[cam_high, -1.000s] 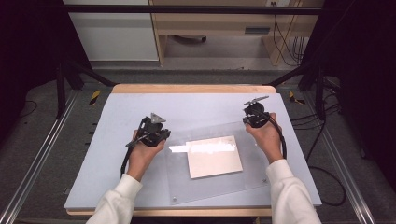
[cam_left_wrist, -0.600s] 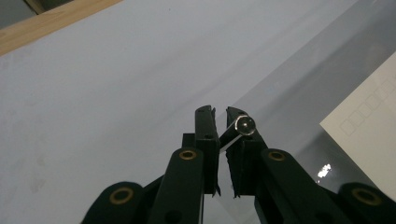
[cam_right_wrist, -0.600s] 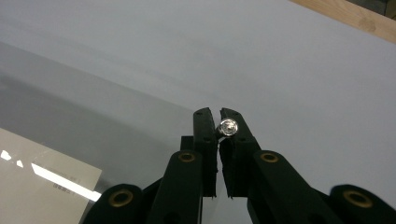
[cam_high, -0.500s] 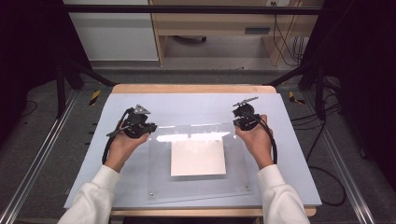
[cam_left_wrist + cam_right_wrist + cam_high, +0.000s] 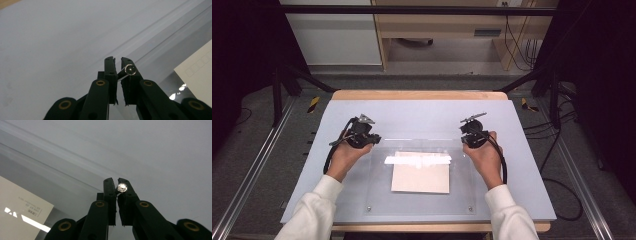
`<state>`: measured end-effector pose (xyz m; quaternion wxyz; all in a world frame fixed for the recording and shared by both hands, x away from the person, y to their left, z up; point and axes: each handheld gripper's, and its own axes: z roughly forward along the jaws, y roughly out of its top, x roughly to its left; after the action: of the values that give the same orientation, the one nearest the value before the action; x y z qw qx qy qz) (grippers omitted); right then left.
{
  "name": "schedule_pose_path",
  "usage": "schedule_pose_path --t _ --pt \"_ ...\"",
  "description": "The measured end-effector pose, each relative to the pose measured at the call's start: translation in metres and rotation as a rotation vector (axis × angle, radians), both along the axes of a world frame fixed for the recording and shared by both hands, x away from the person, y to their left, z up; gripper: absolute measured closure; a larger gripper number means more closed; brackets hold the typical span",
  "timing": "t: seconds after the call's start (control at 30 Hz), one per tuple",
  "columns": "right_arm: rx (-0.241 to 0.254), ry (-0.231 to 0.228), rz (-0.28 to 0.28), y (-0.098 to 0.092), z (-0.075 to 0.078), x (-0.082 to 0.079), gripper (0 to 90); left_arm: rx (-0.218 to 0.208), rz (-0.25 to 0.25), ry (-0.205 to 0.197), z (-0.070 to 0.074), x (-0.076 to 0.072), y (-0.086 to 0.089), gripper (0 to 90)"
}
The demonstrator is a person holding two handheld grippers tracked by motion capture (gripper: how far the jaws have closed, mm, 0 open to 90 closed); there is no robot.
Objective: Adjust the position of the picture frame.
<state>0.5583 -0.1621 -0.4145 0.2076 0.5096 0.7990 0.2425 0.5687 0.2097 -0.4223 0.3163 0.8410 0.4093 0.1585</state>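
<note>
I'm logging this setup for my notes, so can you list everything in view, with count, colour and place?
clear sheet: one, see-through plastic, flat on the mat, near centre, with small silver screws at its corners.
card: one, white, lying beneath the clear sheet.
mat: one, pale grey-blue, covering the tabletop.
table: one, light wood, its edge showing at the far side.
cabinet: one, white, on the floor beyond the table.
left gripper: one, black, at the sheet's far left corner, shut on a silver screw.
right gripper: one, black, at the sheet's far right corner, shut on a silver screw.
hands: two, in white sleeves, coming in from the near edge.
</note>
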Motion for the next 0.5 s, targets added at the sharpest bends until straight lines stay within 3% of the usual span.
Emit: schedule_pose_path --t 0.1,0.2,0.5 --pt "0.003 -0.005 0.005 0.001 -0.003 0.001 85.7 -0.012 0.014 -0.002 -0.005 0.000 0.000 82.9" --pt "0.015 -0.004 0.000 0.000 -0.007 0.002 85.7 0.015 0.014 -0.007 -0.006 -0.001 -0.001 83.3" --pt "0.036 -0.019 0.002 -0.001 -0.022 0.004 85.6 0.015 0.036 0.000 -0.018 -0.003 -0.002 84.0"
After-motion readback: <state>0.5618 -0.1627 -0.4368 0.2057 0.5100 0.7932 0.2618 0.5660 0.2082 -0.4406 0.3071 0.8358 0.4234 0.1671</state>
